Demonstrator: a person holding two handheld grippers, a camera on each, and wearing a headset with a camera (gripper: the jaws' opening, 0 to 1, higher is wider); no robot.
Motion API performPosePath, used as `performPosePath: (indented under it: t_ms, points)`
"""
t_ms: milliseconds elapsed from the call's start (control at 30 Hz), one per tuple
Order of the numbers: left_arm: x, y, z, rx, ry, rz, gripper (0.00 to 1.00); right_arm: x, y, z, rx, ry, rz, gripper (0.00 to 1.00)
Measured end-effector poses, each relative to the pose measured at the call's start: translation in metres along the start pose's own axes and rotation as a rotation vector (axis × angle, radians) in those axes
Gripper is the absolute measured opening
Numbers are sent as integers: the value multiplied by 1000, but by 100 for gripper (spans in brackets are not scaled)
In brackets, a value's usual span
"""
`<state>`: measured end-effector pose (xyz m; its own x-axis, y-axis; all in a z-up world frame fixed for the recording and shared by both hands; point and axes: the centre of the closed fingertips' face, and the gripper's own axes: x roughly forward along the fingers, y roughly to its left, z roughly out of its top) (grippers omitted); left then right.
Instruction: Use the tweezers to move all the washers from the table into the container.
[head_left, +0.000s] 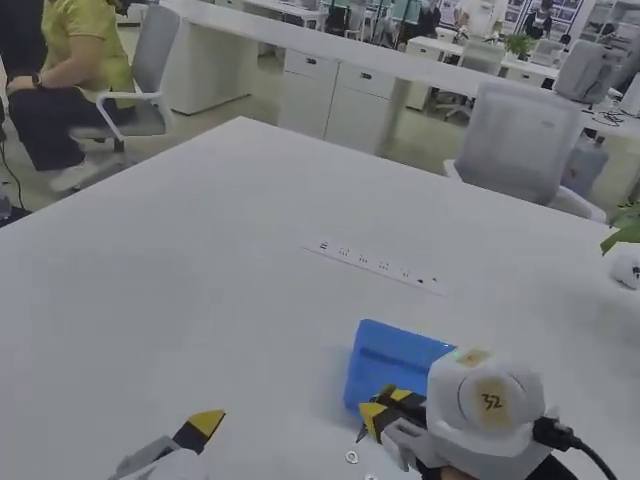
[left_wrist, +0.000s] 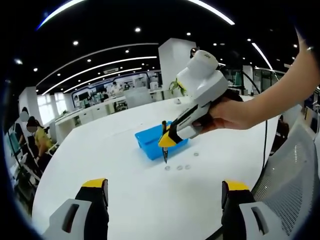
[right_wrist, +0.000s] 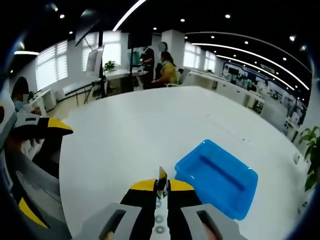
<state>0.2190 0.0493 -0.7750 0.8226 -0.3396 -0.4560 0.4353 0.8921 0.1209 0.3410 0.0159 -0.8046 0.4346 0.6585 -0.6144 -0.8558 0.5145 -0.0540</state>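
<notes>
My right gripper (right_wrist: 161, 186) is shut on a pair of thin tweezers (right_wrist: 162, 175), whose tip points down at the white table. Three small metal washers (right_wrist: 159, 218) lie in a row just under it, and in the left gripper view they are washers (left_wrist: 178, 167) below the tweezers' tip (left_wrist: 165, 157). A blue container (head_left: 394, 361) sits just beyond; it appears again as the container (right_wrist: 218, 178) and as the container (left_wrist: 151, 143). My left gripper (left_wrist: 165, 187) is open, empty, and held back from the work. In the head view it is the left gripper (head_left: 200, 430) and the right gripper (head_left: 385, 406).
The white table (head_left: 230, 260) stretches wide, with a strip of sockets (head_left: 375, 265) set in its middle. One more washer (left_wrist: 196, 154) lies apart near the container. A grey chair (head_left: 520, 140) stands at the far edge. A seated person (head_left: 70, 70) is at the far left.
</notes>
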Motion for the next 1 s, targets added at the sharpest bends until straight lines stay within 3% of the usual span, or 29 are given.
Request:
performPosePath:
  t_ms: [267, 567, 633, 733, 867, 1000]
  points:
    - [1, -1, -3, 3, 15, -4, 96, 7, -5, -10, 86, 18, 7, 4]
    - [1, -2, -4, 3, 21, -10, 95, 8, -4, -12, 47, 12, 0, 4]
    - [1, 2, -3, 11, 16, 13, 96, 6, -5, -14, 61, 15, -4, 3]
    - [0, 7, -3, -27, 17, 22, 97, 4, -2, -17, 89, 9, 5, 3]
    - [-1, 7, -1, -50, -2, 17, 97, 3, 1, -19, 17, 37, 0, 2]
    - [0, 4, -3, -30, 8, 10, 97, 3, -3, -19, 41, 49, -6, 2]
